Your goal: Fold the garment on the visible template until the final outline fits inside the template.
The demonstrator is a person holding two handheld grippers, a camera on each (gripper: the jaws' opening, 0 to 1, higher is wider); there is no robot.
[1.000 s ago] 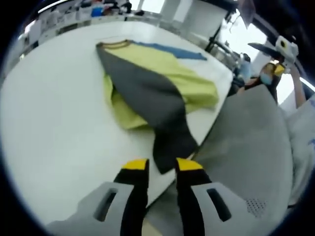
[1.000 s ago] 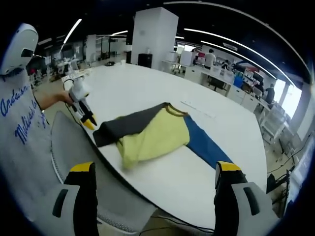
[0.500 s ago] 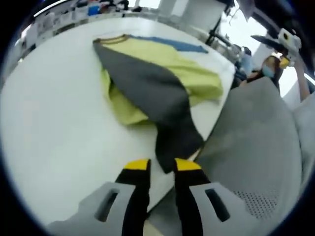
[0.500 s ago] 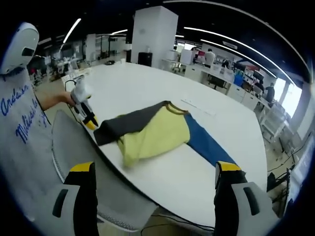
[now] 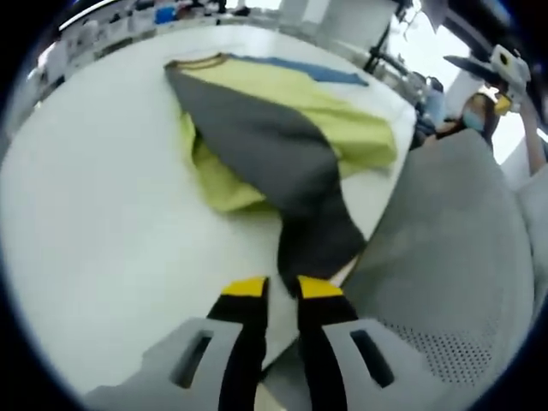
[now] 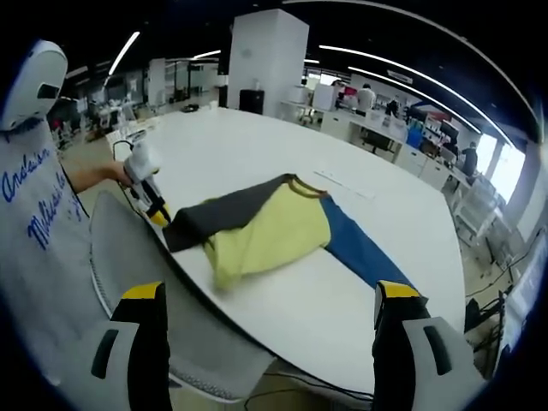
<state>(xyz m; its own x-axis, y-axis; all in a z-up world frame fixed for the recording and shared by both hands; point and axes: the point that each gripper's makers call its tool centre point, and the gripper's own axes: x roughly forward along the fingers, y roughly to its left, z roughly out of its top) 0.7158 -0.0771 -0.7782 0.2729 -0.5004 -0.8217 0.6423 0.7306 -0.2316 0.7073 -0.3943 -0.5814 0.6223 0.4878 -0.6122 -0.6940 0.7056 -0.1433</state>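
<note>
I see the garment (image 6: 274, 227) lying on the white table (image 6: 257, 154) near its edge: yellow body, dark grey sleeve, blue sleeve stretched out the far way. My left gripper (image 5: 283, 289) has its jaws nearly together at the grey sleeve's (image 5: 291, 180) cuff, right at the table edge; whether cloth is pinched I cannot tell. My right gripper (image 6: 270, 300) hangs wide apart, holding nothing, above a grey chair (image 6: 128, 257).

Blue script lettering on person's grey shirt (image 6: 38, 223), not fully readable
</note>
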